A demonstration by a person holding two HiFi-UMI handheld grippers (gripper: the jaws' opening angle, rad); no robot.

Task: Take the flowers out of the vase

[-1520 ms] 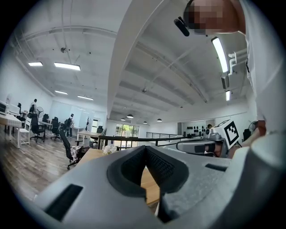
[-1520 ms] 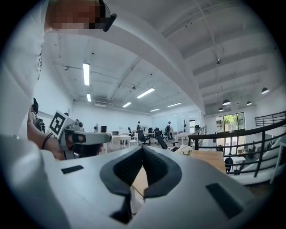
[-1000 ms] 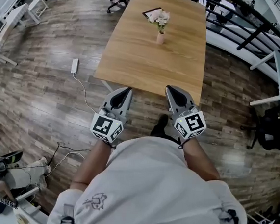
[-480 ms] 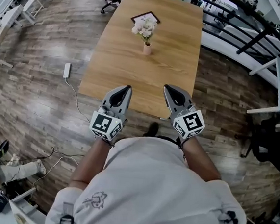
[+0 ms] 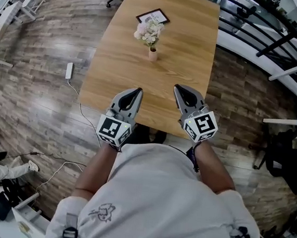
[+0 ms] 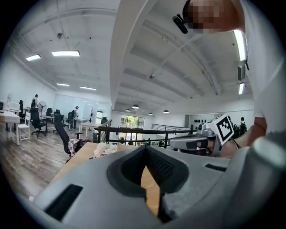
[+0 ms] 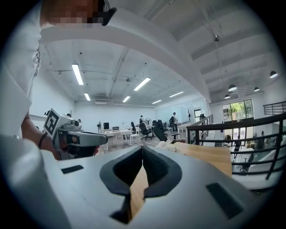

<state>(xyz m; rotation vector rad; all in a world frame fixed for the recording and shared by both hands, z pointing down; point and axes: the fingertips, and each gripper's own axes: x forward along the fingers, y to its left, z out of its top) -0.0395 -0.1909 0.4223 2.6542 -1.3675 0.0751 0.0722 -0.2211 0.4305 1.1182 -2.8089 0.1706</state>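
Pale pink and white flowers stand in a small pinkish vase towards the far end of a long wooden table. My left gripper and right gripper hover side by side over the table's near edge, well short of the vase. Both are shut with nothing in them. In the left gripper view the jaw tips meet, and the flowers show far off to the left. The right gripper view shows its tips together, with the flowers just to their right.
A dark-framed card lies on the table behind the vase. A black railing runs past the table's right side. A dark office chair stands at the right. A white power strip and its cable lie on the wood floor at the left.
The person has walked up to the table. Both grippers, earlier short of its near edge, now reach over it, and the vase appears closer.
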